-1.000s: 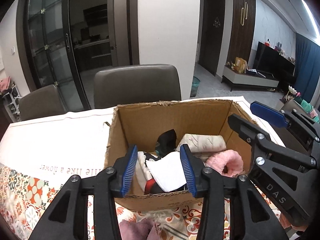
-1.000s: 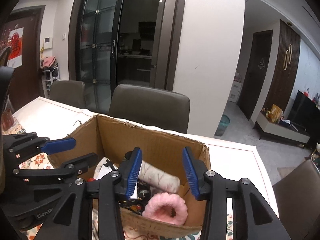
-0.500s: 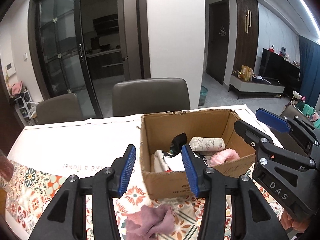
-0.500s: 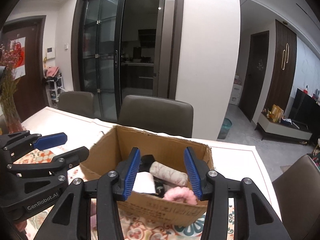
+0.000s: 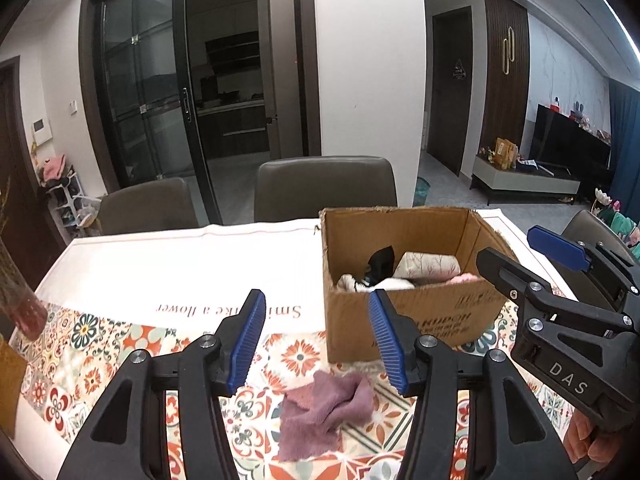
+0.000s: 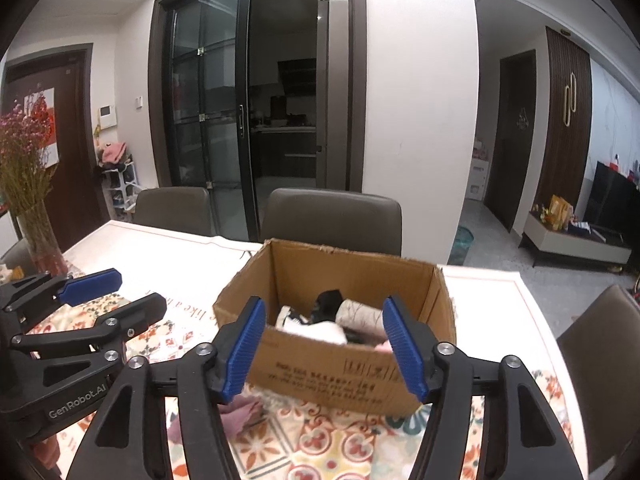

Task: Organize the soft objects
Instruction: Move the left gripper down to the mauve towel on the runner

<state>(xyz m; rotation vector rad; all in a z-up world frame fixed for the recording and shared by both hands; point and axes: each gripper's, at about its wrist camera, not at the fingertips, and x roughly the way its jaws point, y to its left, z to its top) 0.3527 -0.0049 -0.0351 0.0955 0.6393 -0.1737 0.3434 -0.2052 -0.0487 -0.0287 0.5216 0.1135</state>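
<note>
The left hand-held gripper is held wide open and empty above the desk's near edge, and a crumpled purple cloth is seen just below and between its ribbed blue pads, nearer to it than to the right hand-held gripper, also spread wide and empty. Beyond lies the cardboard box, toward the desk's right side, with soft rolled items already inside.

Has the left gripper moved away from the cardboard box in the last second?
Yes. The left gripper has pulled back: its fingers were over the cardboard box, and now they sit short of its near wall, above the purple cloth.
</note>
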